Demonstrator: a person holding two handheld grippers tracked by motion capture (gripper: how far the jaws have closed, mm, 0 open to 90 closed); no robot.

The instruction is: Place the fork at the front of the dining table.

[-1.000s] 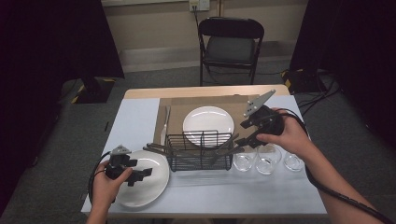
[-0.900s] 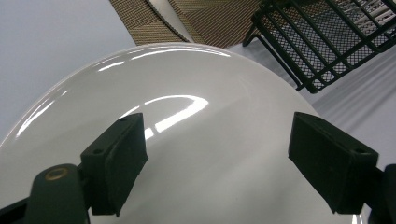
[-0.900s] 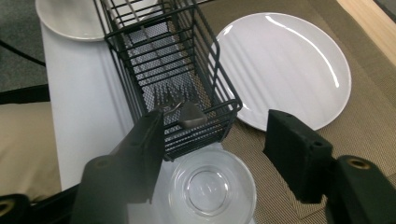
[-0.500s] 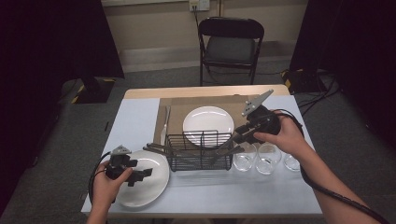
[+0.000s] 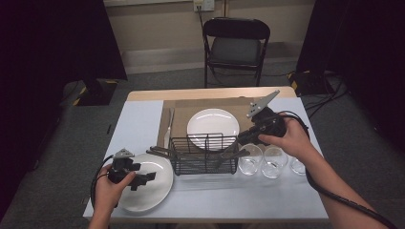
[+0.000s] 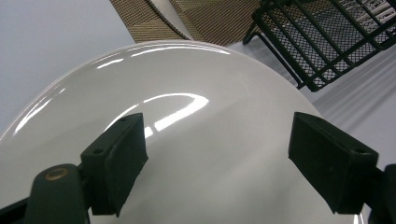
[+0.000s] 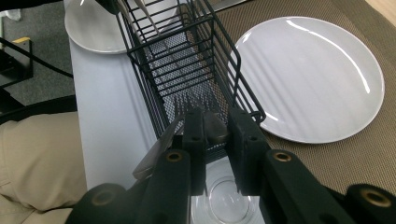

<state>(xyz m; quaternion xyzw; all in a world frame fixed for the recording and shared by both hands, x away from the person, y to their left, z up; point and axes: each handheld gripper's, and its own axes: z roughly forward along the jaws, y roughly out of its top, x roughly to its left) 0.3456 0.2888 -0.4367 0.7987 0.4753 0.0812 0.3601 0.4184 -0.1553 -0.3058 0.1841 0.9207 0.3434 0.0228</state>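
No labels or writing readable anywhere. Right tongs (image 7: 215, 140) were pinching a fork (image 7: 205, 122) by its handle, tines poking into the black wire basket (image 7: 187, 60) just ahead, with a glass (image 7: 224, 200) right underneath and a white plate (image 7: 317, 74) off to the side on a brown mat (image 7: 364, 154). Left tongs (image 6: 224, 154) were spread wide over a glossy near plate (image 6: 196, 140) on the worktop (image 5: 138, 124).

Black folding chair (image 5: 236, 45), grey carpet floor (image 5: 57, 171), dark curtains (image 5: 52, 43)
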